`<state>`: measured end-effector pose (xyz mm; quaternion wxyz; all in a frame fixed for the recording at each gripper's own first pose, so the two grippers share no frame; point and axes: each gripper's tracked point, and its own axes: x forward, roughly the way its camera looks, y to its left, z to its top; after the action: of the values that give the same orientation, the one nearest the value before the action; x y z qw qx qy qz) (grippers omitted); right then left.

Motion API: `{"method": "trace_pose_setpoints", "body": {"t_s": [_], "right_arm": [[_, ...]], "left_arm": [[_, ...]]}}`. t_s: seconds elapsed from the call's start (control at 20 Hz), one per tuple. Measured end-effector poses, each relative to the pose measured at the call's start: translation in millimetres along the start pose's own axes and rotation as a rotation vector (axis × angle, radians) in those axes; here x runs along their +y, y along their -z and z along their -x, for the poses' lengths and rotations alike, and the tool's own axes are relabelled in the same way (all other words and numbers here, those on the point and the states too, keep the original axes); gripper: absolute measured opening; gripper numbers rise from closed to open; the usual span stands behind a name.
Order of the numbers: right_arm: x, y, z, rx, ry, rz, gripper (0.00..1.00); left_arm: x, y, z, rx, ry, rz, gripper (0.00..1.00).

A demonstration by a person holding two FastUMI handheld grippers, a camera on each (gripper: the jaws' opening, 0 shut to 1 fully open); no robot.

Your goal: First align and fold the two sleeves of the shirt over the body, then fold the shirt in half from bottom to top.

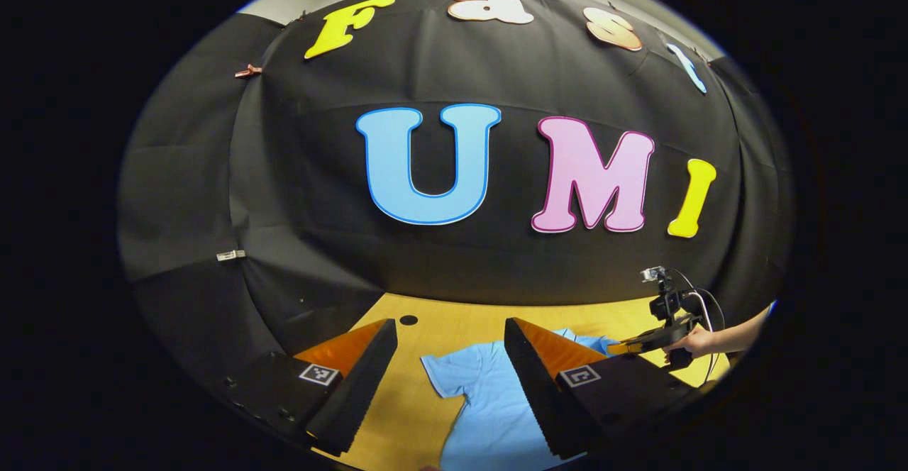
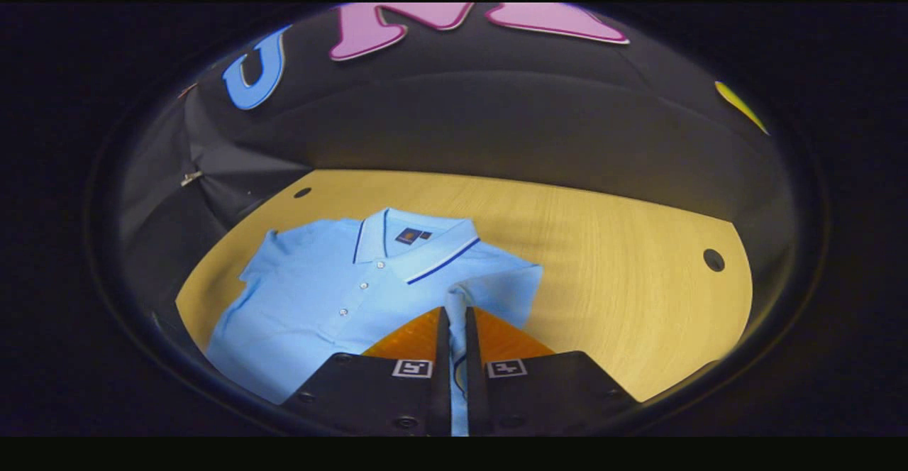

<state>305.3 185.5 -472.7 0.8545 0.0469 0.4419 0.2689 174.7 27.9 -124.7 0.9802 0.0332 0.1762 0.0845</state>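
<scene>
Right gripper view shows the right gripper (image 2: 454, 329) with its jaws nearly closed, pinching the cuff of the light-blue polo shirt (image 2: 333, 286), which lies flat on the yellow wooden tabletop (image 2: 624, 258), collar toward the far edge. The pinched sleeve (image 2: 496, 286) must travel inward across the body. The left gripper (image 1: 450, 357) hangs wide open above the other sleeve.

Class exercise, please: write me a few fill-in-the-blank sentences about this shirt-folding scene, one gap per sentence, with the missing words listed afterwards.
1. The shirt lying on the wooden table is light ____ in colour.
2. The right tongs are shut on one ____ of the shirt.
3. The left tongs hang above the shirt with their fingers ____.
4. The shirt's collar is trimmed with a thin dark ____.

Missing words: blue; sleeve; open; stripe
</scene>
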Motion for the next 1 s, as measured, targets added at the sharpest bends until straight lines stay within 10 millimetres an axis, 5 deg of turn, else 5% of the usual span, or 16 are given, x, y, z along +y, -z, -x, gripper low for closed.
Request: {"method": "trace_pose_setpoints", "body": {"t_s": [0.05, 0.1, 0.15, 0.25, 0.35, 0.45, 0.5, 0.65, 0.8, 1.0], "right_arm": [[8.0, 5.3, -2.7, 0.016, -0.017, -0.015, 0.24], [14.9, 7.1, -4.1, 0.032, -0.039, -0.035, 0.14], [16.3, 9.4, -7.7, 0.033, -0.045, -0.044, 0.35], [18.5, 11.1, -7.9, 0.026, -0.051, -0.041, 0.34], [19.8, 11.2, -3.0, 0.025, -0.060, -0.033, 0.48], [19.6, 0.8, 8.2, -0.013, -0.066, -0.032, 0.67], [19.7, -5.8, 17.1, -0.036, -0.069, -0.038, 0.65], [14.8, -18.4, 42.5, -0.096, -0.057, -0.040, 0.94], [10.1, -24.4, 76.0, -0.152, -0.055, -0.034, 0.94], [-6.0, 2.1, 107.7, -0.139, -0.025, -0.071, 0.95]], "left_arm": [[2.1, 2.2, -0.1, 0.003, 0.000, -0.006, 0.97], [3.9, 4.2, -0.4, 0.005, 0.001, -0.006, 0.97], [4.8, 8.5, -1.6, 0.012, 0.005, 0.000, 0.97], [7.9, 20.2, -7.0, 0.036, 0.011, 0.021, 0.97], [9.7, 29.5, -15.4, 0.049, 0.023, 0.016, 0.97], [11.7, 35.4, -30.7, 0.061, 0.037, 0.003, 0.97], [12.4, 36.5, -39.0, 0.061, 0.048, -0.001, 0.97], [19.2, 42.9, -73.9, 0.072, 0.057, 0.007, 0.97], [25.3, 57.4, -111.3, 0.109, 0.051, 0.004, 0.97], [26.3, 97.5, -158.1, 0.189, 0.046, -0.003, 0.97]]}}
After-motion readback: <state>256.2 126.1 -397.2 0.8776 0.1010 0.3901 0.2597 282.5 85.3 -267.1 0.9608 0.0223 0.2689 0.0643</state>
